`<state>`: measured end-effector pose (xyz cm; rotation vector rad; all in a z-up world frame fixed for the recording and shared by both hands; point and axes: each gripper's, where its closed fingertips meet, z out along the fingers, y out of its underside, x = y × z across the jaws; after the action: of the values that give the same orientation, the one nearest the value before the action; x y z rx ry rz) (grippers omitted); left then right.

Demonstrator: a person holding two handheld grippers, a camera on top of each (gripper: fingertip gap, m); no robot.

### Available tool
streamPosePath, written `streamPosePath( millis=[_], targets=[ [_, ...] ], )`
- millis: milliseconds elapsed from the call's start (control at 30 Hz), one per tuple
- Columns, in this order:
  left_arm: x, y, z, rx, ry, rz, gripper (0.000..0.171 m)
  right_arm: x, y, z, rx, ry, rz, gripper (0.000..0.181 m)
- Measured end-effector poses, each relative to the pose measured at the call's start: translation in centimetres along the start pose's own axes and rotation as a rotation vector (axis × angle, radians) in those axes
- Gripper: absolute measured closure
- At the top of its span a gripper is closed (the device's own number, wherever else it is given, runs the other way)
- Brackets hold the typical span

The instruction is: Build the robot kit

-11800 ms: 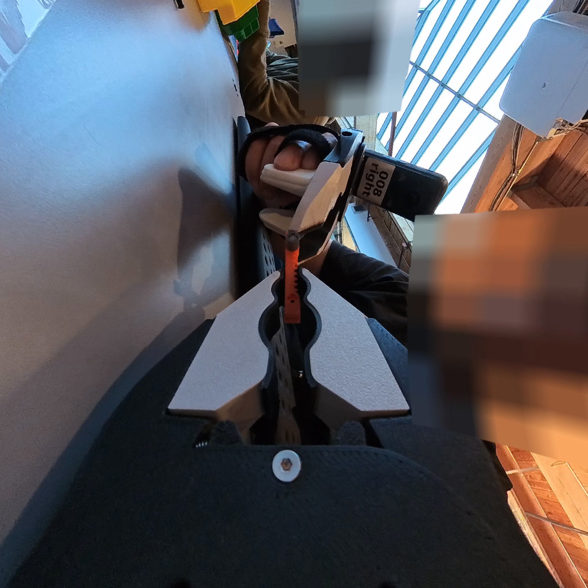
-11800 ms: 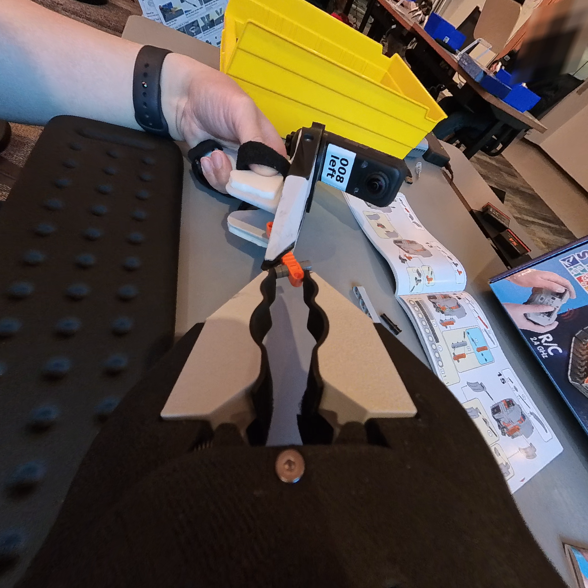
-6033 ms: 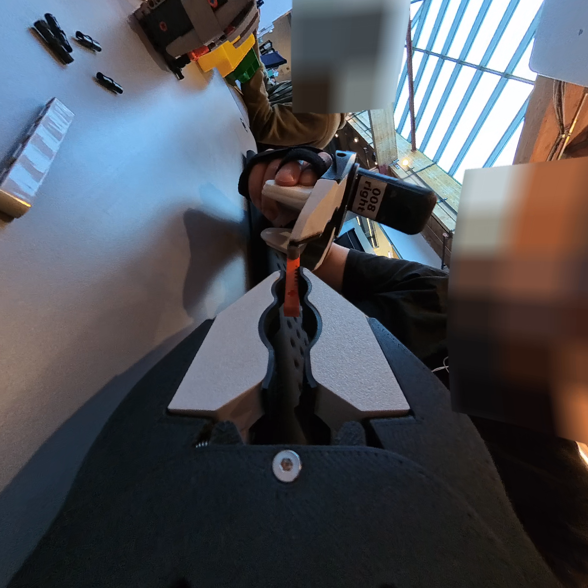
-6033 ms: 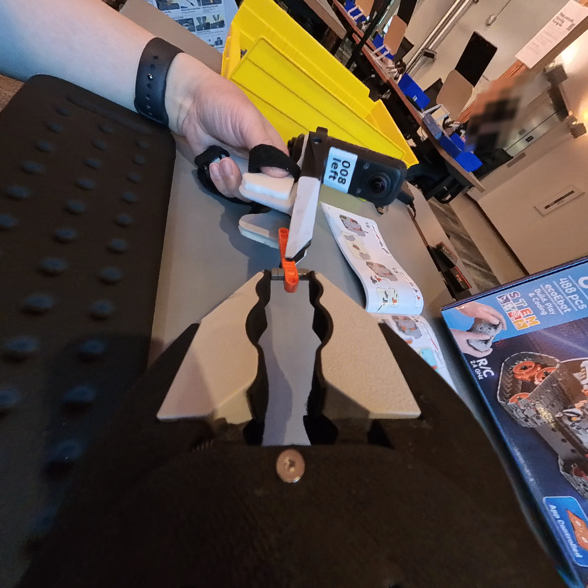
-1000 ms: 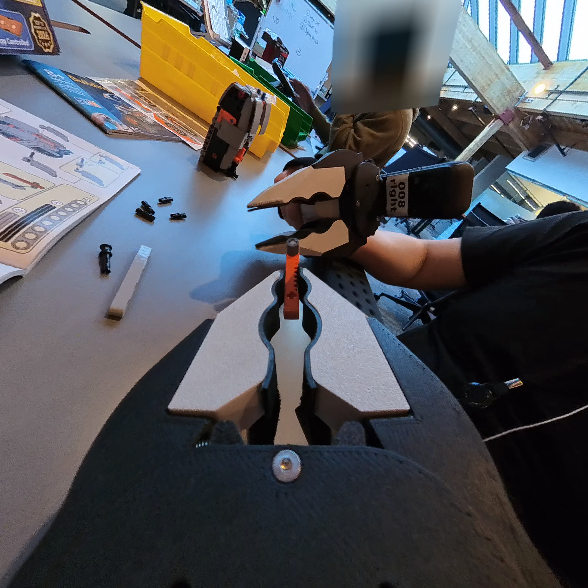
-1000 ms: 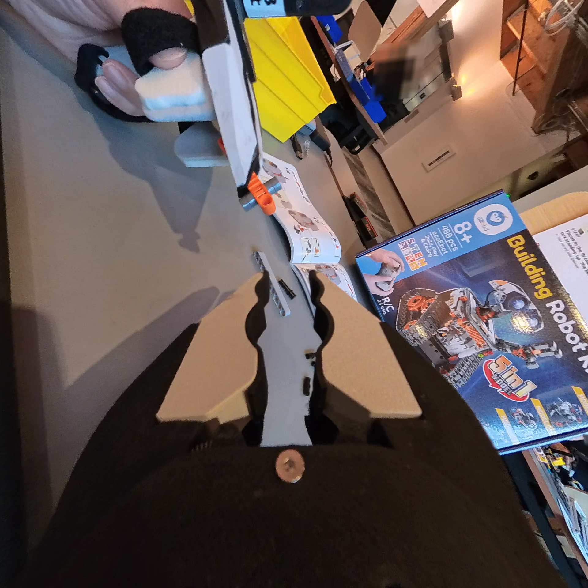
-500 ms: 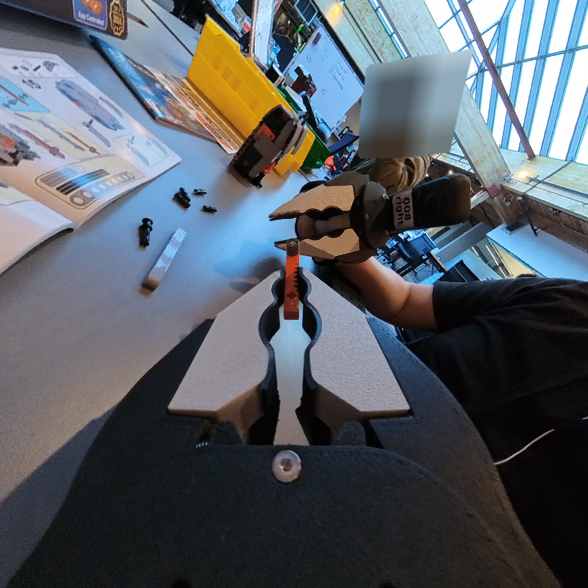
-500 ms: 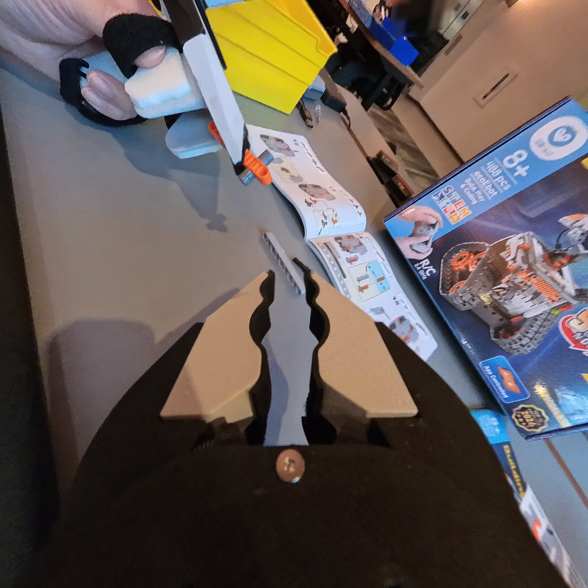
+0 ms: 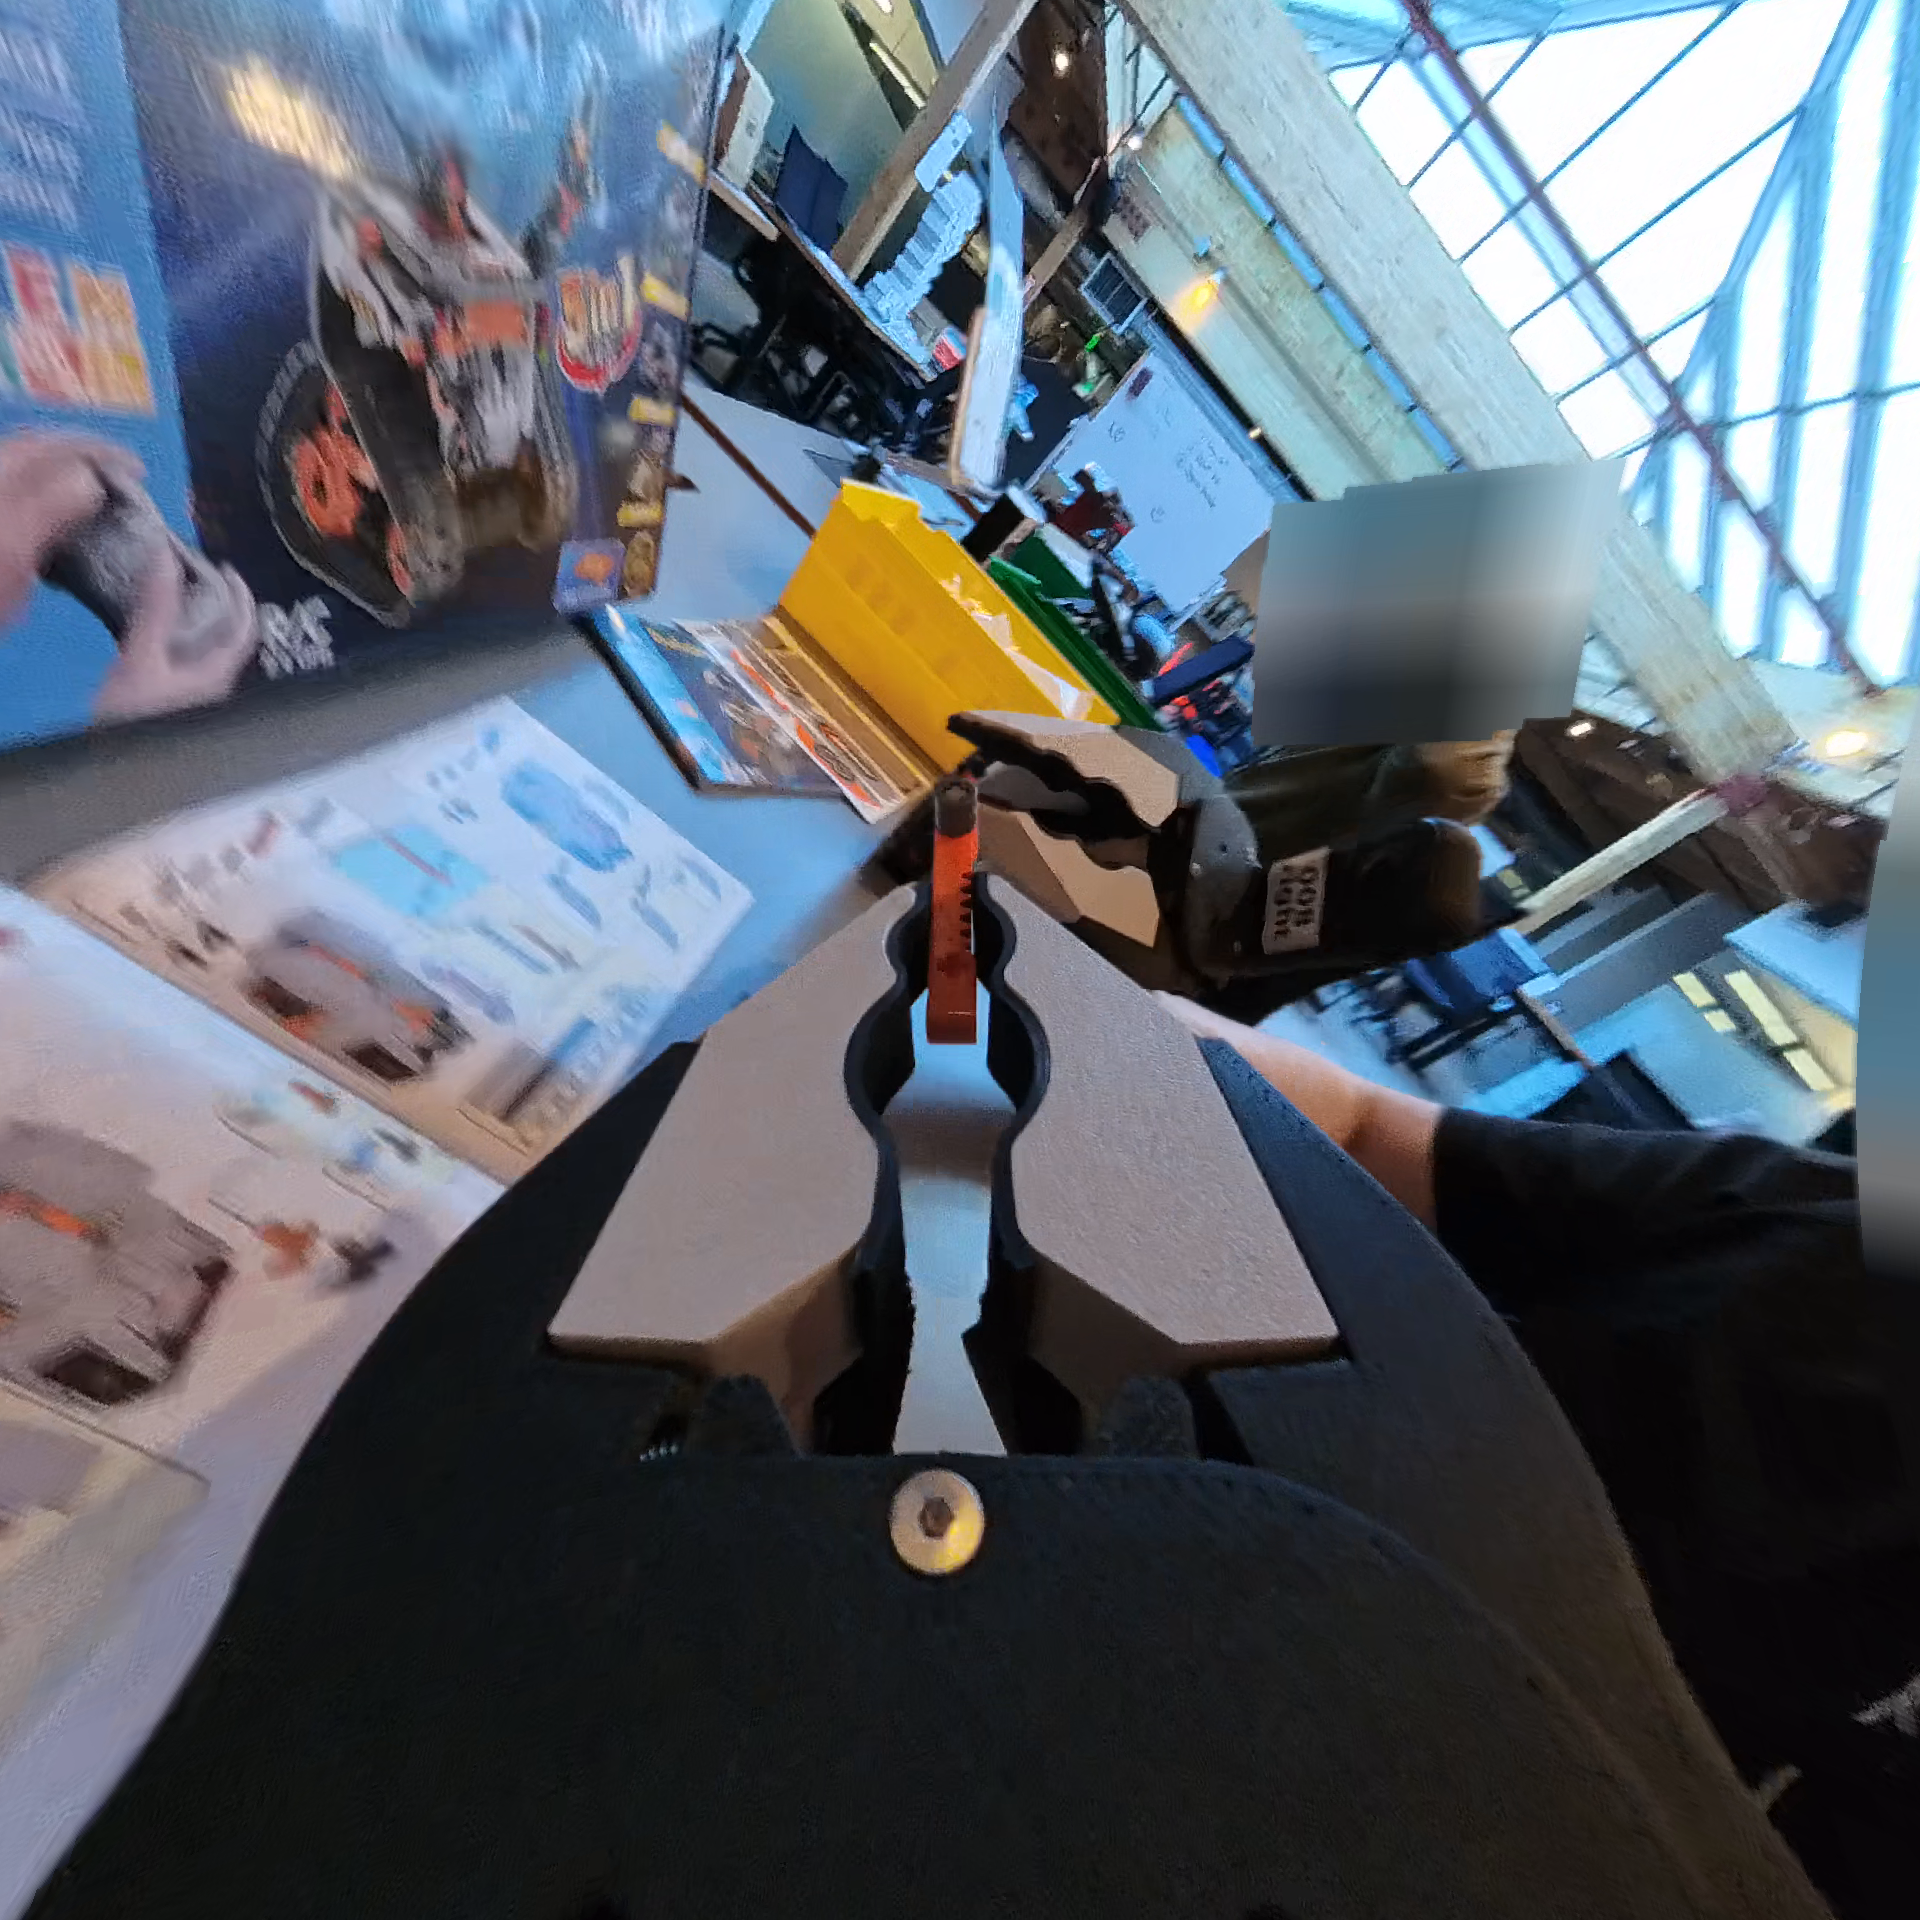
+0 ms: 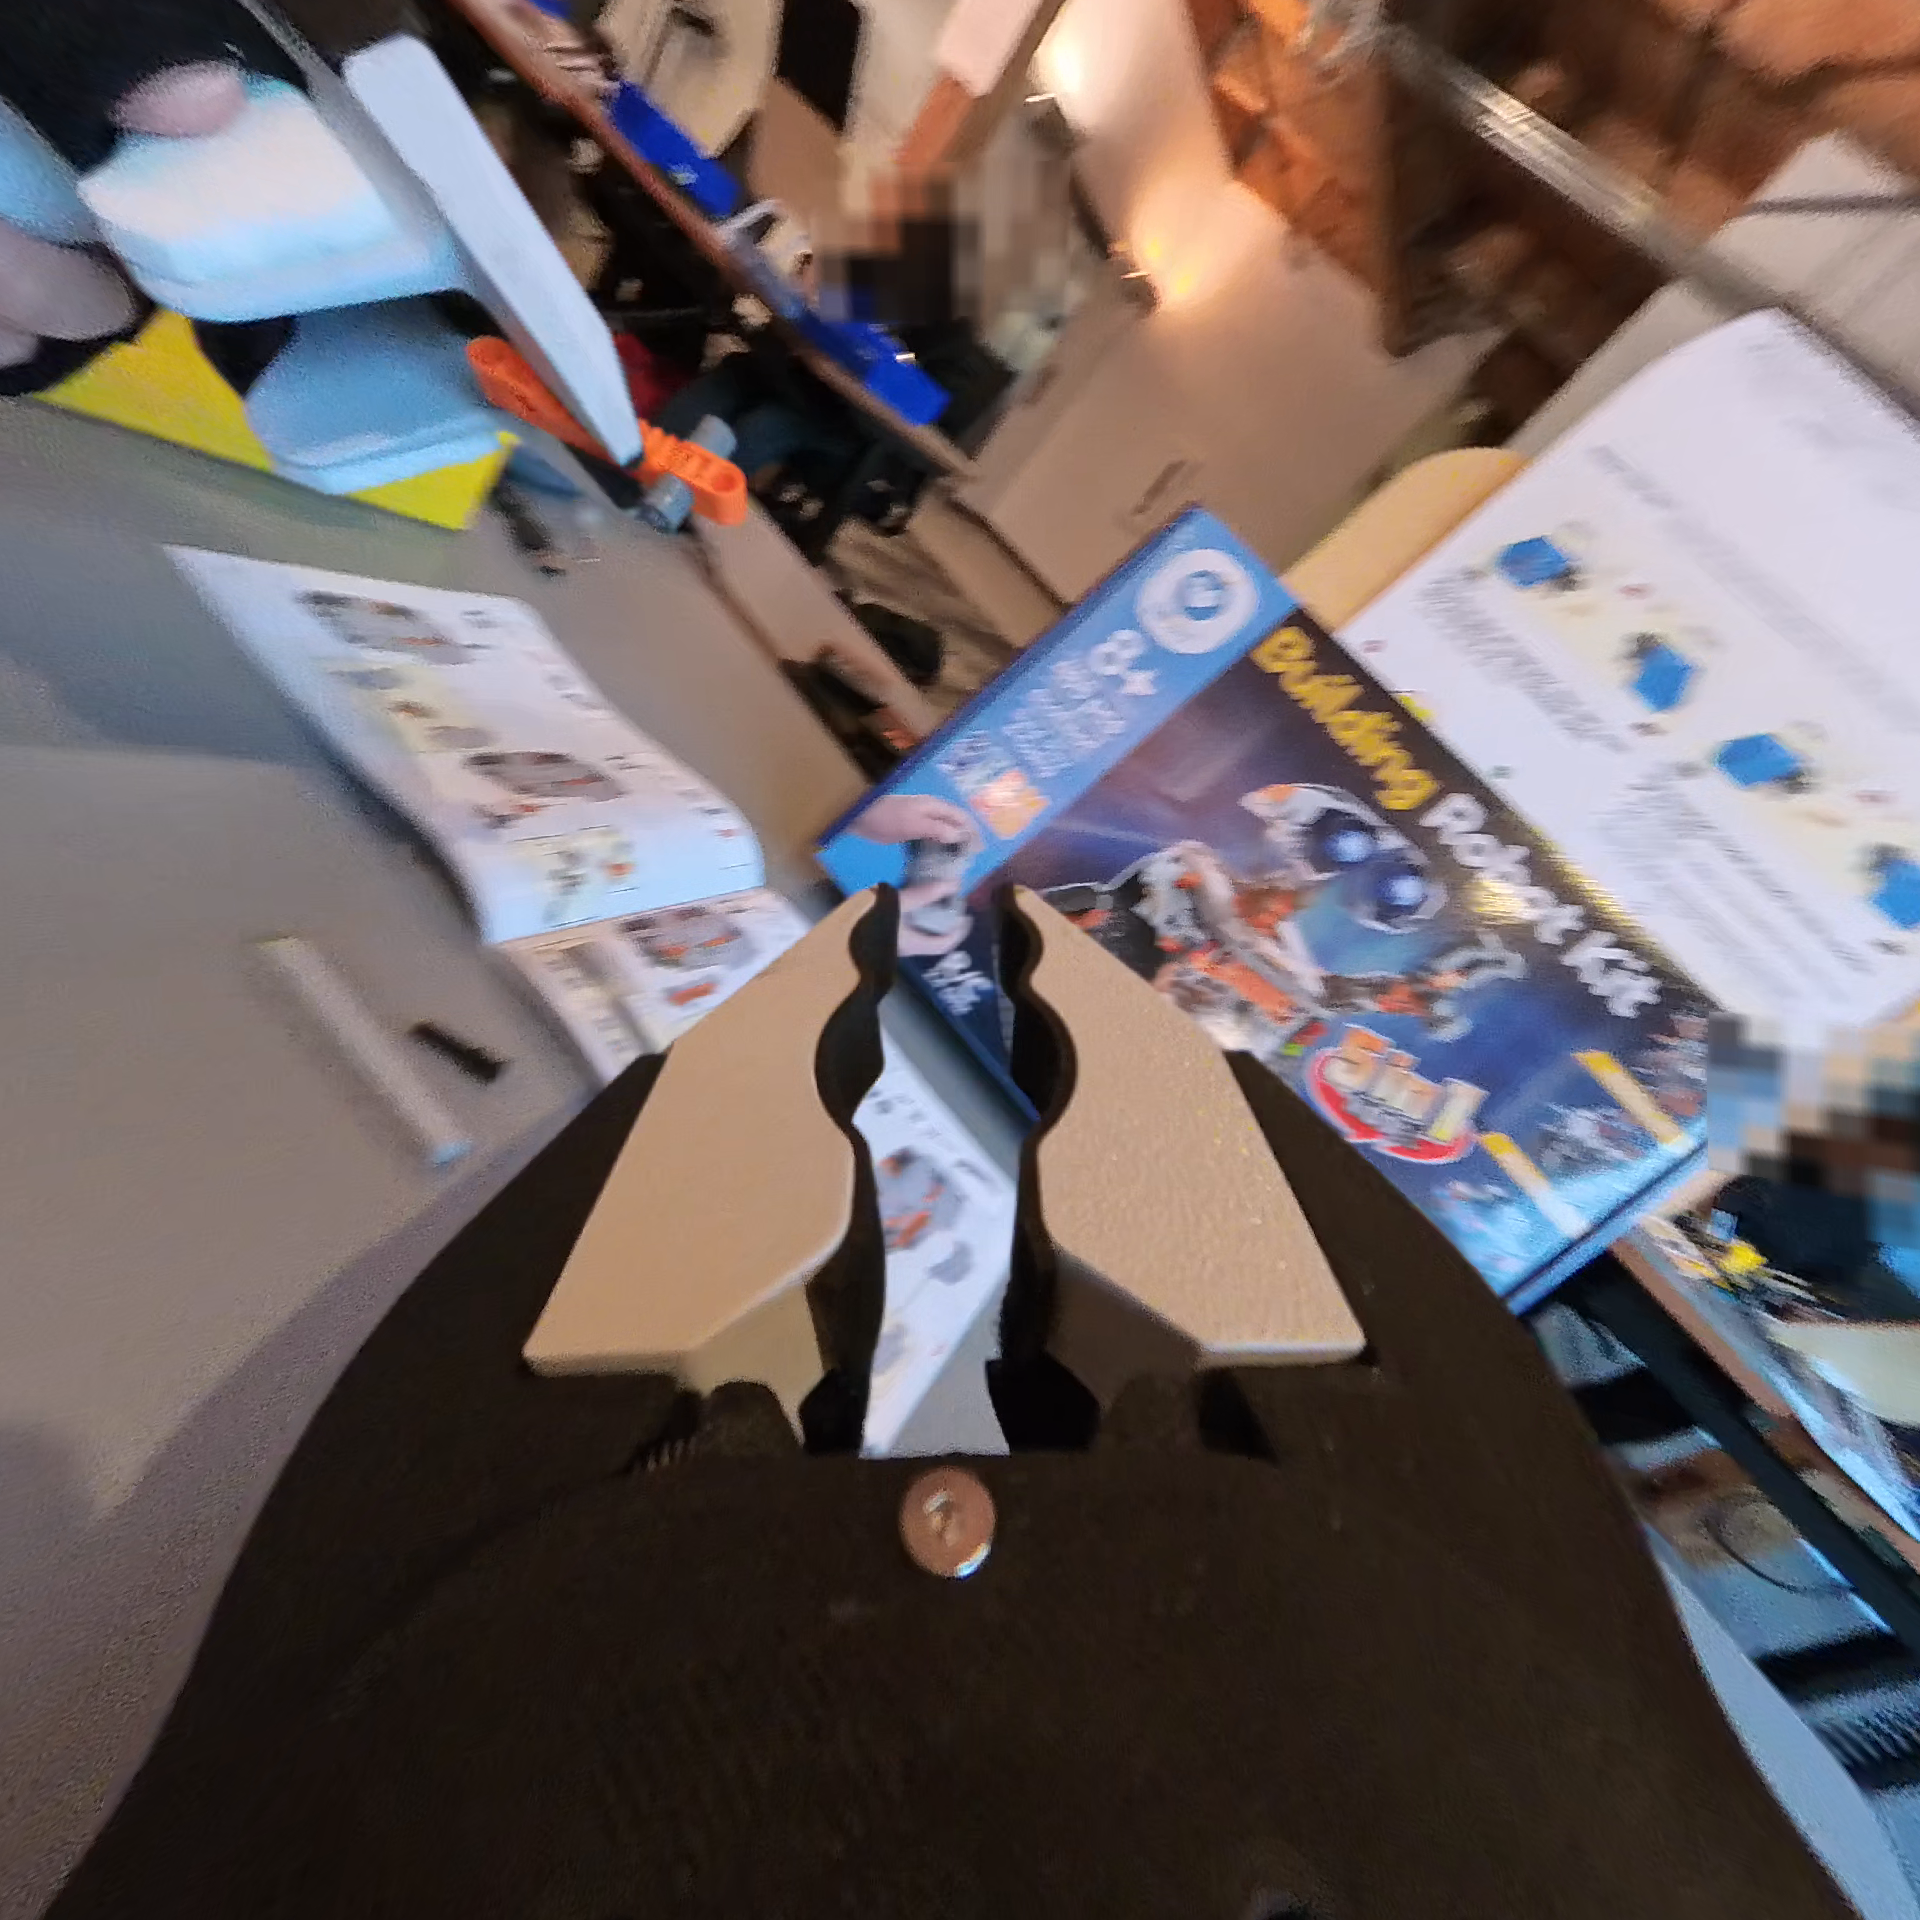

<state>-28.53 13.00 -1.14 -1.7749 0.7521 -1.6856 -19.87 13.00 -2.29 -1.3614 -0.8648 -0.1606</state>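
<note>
My left gripper [image 9: 951, 899] is shut on an orange toothed strip [image 9: 951, 940] with a grey pin at its tip, held above the grey table [image 9: 748, 831]. In the right wrist view the left gripper [image 10: 623, 457] shows at the upper left, with the orange strip [image 10: 691, 470] sticking out of it. My right gripper [image 10: 945, 904] is open and empty, its jaws a little apart. In the left wrist view the right gripper [image 9: 997, 774] hovers just behind the strip's tip, jaws apart. I cannot tell if it touches the strip.
A blue toy box [image 10: 1299, 883] stands at the right; it also shows in the left wrist view [image 9: 364, 312]. An open instruction booklet [image 10: 520, 748] lies on the table. A white beam [image 10: 353, 1049] and a black pin [image 10: 457, 1051] lie nearby. Yellow bin [image 9: 914, 623] behind.
Both views have swung toward the toy box and are blurred by motion. The right gripper has come closer to the strip's tip. The left gripper still holds the strip.
</note>
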Motion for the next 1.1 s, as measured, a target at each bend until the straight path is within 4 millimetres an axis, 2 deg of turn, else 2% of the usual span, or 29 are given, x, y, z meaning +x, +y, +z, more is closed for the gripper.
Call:
streamPosePath(
  millis=[67, 133, 200, 267, 400, 467, 533, 633, 733, 767, 800, 833, 900, 1000, 1100],
  targets=[
    [-0.7, -1.6, 1.1, -0.005, -0.039, 0.083, 0.169, 1.8, 0.5, 0.6, 0.005, 0.083, 0.006, 0.166],
    [-1.6, -2.7, 1.7, 0.033, -0.064, 0.161, 0.168, 1.9, 1.4, 0.9, -0.009, 0.09, 0.032, 0.161],
    [-1.9, -2.6, 2.0, 0.074, -0.031, 0.19, 0.169, 1.3, 2.1, 1.0, -0.022, 0.076, 0.018, 0.162],
    [-2.5, -1.3, 2.1, 0.069, -0.002, 0.198, 0.169, 0.7, 2.8, 1.1, -0.04, 0.07, -0.008, 0.163],
    [-4.5, 2.4, 1.7, -0.067, -0.032, 0.239, 0.169, 0.2, 3.2, 1.7, -0.054, 0.056, -0.009, 0.156],
    [-4.5, 3.6, 1.6, -0.103, -0.001, 0.219, 0.169, -0.1, 3.2, 2.1, -0.039, 0.022, 0.018, 0.158],
    [-3.7, 4.4, 2.0, -0.148, 0.07, 0.172, 0.169, -0.6, 3.8, 2.5, -0.054, -0.043, 0.043, 0.181],
    [-2.6, 5.8, 2.9, -0.217, 0.144, 0.133, 0.169, -4.0, 4.2, 2.4, -0.087, -0.3, 0.082, 0.181],
    [-2.5, 7.6, 3.4, -0.302, 0.159, 0.082, 0.169, -6.2, 4.6, 1.3, -0.109, -0.426, -0.014, 0.181],
    [-2.7, 8.1, 3.5, -0.331, 0.149, 0.07, 0.168, -6.9, 4.6, 0.8, -0.098, -0.459, -0.048, 0.167],
    [-2.9, 8.5, 3.5, -0.353, 0.144, 0.062, 0.168, -7.5, 4.2, 0.5, -0.063, -0.477, -0.065, 0.15],
    [-2.8, 8.8, 3.5, -0.372, 0.152, 0.049, 0.168, -8.3, 3.5, 0.0, -0.018, -0.513, -0.06, 0.143],
    [-2.4, 9.1, 3.5, -0.387, 0.184, 0.028, 0.168, -9.2, 2.9, -0.5, 0.007, -0.563, -0.043, 0.151],
    [-2.7, 9.6, 3.6, -0.415, 0.173, -0.001, 0.168, -9.0, 3.1, 0.0, -0.011, -0.515, -0.123, 0.156],
    [-3.1, 9.9, 3.7, -0.426, 0.166, -0.045, 0.168, -9.7, 3.2, -0.1, -0.013, -0.529, -0.162, 0.16]
  ],
)
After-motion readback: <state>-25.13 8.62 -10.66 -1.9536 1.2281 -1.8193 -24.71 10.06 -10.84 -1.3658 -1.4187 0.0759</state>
